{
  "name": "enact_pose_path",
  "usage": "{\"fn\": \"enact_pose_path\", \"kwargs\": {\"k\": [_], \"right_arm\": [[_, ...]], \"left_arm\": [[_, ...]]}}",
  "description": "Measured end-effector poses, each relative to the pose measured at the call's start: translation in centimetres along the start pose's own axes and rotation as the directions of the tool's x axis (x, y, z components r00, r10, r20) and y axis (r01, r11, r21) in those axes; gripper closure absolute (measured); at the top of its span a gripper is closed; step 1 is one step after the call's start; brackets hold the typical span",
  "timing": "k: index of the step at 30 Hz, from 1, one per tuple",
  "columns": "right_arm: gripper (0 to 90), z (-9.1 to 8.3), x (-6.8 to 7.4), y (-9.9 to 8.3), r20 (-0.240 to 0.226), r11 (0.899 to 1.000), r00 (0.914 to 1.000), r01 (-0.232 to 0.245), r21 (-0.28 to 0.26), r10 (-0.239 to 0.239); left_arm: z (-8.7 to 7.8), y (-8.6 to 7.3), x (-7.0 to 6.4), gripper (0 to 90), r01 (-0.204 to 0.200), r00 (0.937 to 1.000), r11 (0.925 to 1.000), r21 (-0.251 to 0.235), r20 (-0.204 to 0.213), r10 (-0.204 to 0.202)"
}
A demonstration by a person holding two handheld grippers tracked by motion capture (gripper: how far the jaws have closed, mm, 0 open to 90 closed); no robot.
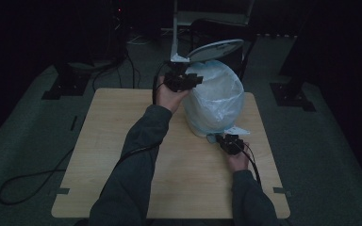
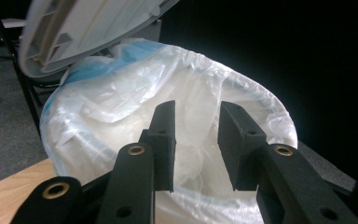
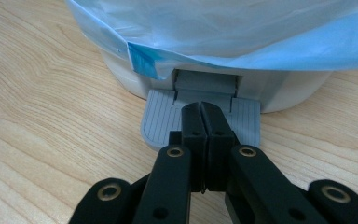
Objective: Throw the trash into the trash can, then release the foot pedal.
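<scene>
A small white pedal bin (image 1: 202, 129) stands on the table, lined with a translucent blue-white bag (image 1: 217, 94) (image 2: 135, 116) (image 3: 242, 32). Its lid (image 1: 215, 49) (image 2: 84, 28) is tipped up at the back. My right gripper (image 1: 221, 140) (image 3: 200, 109) is shut, its jaws pressed together on top of the grey foot pedal (image 3: 161, 119) at the bin's base. My left gripper (image 1: 195, 80) (image 2: 196, 135) is open at the bin's rim, looking into the bag's mouth, with nothing between its jaws.
The wooden table (image 1: 108, 155) has free room left of and in front of the bin. A cable (image 1: 28, 181) trails off the left edge onto the floor. Dark stands (image 1: 292, 92) and a chair frame (image 1: 179, 28) stand behind the table.
</scene>
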State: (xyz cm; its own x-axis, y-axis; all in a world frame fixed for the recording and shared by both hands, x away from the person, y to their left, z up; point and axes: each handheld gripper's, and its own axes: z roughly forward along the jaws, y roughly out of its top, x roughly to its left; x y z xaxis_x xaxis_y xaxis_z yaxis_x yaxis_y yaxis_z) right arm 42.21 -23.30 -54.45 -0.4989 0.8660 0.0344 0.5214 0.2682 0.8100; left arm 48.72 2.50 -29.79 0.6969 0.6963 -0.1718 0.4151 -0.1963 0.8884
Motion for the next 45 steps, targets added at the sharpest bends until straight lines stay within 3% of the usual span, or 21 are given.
{"fn": "enact_pose_path", "kwargs": {"k": [12, 19, 45], "right_arm": [[89.1, 0.0, 0.0, 0.0, 0.001, 1.0, 1.0, 0.002, 0.0, -0.002], [89.1, 0.0, 0.0, 0.0, 0.0, 1.0, 1.0, 0.0, -0.001, 0.0], [89.1, 0.0, 0.0, 0.0, -0.002, 1.0, 1.0, -0.002, 0.0, 0.002]], "left_arm": [[-3.2, -1.7, 1.6, 65.9, -0.017, 0.9995, 0.9998, -0.012, -0.025, 0.017], [-4.5, -2.5, 1.8, 65.9, -0.035, 0.999, 0.9993, -0.015, -0.028, 0.035], [-6.6, -3.6, 3.5, 65.3, -0.042, 0.9963, 0.9991, 0.003, -0.075, 0.042]]}}
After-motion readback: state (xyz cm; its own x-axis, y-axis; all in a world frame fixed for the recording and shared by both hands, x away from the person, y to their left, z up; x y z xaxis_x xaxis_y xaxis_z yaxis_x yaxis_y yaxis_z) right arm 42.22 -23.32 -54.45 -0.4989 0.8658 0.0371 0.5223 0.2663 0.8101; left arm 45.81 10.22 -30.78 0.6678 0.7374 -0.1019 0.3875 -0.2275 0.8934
